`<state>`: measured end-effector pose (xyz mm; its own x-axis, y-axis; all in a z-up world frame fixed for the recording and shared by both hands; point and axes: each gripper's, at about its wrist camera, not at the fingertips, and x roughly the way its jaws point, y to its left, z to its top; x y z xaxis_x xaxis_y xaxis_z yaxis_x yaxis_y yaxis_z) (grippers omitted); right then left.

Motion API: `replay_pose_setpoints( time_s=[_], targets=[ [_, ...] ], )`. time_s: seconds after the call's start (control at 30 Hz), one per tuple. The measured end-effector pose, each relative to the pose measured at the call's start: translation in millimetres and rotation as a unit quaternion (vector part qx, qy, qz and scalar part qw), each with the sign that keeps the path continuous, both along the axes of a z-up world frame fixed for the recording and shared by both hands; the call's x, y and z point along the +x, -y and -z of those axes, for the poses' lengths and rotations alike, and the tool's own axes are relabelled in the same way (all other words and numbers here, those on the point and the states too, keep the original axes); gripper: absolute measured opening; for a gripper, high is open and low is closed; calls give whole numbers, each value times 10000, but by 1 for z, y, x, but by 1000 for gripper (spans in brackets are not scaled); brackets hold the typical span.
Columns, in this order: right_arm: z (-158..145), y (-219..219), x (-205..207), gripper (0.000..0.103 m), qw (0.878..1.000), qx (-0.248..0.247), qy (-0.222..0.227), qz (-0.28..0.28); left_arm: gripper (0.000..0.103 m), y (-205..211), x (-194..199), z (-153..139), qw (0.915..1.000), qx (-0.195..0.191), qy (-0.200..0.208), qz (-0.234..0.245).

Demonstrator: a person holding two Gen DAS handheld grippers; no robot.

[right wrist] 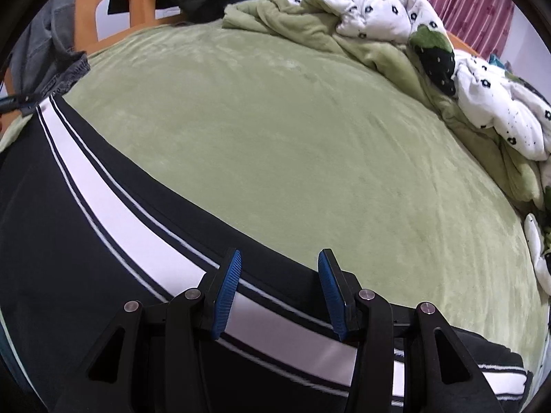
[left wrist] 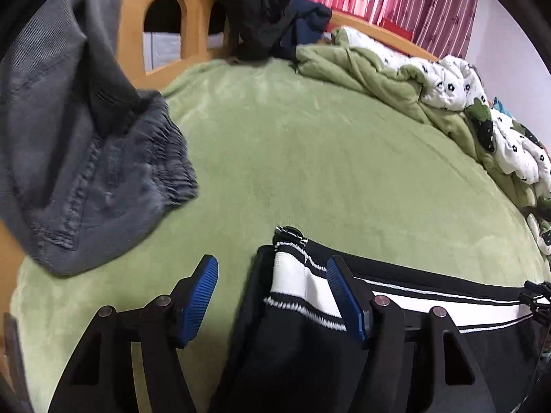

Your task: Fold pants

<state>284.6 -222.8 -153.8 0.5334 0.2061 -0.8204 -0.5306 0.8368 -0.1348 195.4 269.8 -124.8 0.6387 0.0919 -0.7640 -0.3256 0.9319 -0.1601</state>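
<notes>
Black pants with a white side stripe (right wrist: pixel 113 206) lie flat along the near edge of a green bed (right wrist: pixel 292 137). In the left wrist view the pants' end with a white ribbed cuff (left wrist: pixel 292 282) lies between and below my open left gripper (left wrist: pixel 272 296), whose blue pads (left wrist: pixel 199 296) stand wide apart. My right gripper (right wrist: pixel 279 292) is open over the stripe, with the fabric passing under its blue pads (right wrist: pixel 227 296). Neither gripper holds the cloth.
Grey pants (left wrist: pixel 86 158) lie bunched at the left of the bed. A rumpled green and white quilt (right wrist: pixel 430 62) runs along the far and right side. Dark clothes (left wrist: pixel 268 17) hang over the wooden headboard (left wrist: pixel 165 10). Red curtains hang behind.
</notes>
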Motion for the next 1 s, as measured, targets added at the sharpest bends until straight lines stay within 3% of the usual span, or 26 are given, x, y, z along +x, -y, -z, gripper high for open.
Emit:
replay_pose_setpoints(
  time_s=[0.07,0.1,0.13,0.17,0.2,0.27,0.4,0.47,0.57,0.63,0.73,0.87,1.0],
  targets=[
    [10,5,9,48,9997,64,-249,16,49,-1,6,11,9997,-164,-186,7],
    [14,7,11,45,9994,103,-340,-8,31,-2,7,17,9993,-285,-222,15],
    [16,6,12,29,9993,141,-354,-65,25,-2,6,21,9992,-339,-204,-6],
    [16,5,9,5,9991,193,-319,-196,17,-1,3,20,9997,-237,-70,-10],
    [15,2,5,5,9989,196,-279,-330,15,1,1,18,9998,-193,29,46],
    [11,-4,-3,4,9991,75,59,-406,15,6,-3,11,9997,12,223,77],
    [11,4,3,4,9988,413,99,-233,17,6,9,23,9999,21,-125,-101],
    [21,-2,7,6,9995,293,102,-97,21,6,10,24,9996,29,-193,-193],
    [24,-5,4,19,9987,276,346,266,45,9,6,22,9985,117,-430,-309],
    [21,-4,3,27,9974,261,420,526,49,11,-3,18,9982,198,-444,-342],
    [4,4,-6,28,9937,488,563,835,51,23,-30,5,9995,161,-206,-167],
    [-29,14,-26,43,9856,1069,471,1226,53,46,-73,-7,9999,121,93,38],
    [-60,2,-50,43,9839,1288,374,1185,53,61,-105,-7,9998,-60,-15,198]
  ],
)
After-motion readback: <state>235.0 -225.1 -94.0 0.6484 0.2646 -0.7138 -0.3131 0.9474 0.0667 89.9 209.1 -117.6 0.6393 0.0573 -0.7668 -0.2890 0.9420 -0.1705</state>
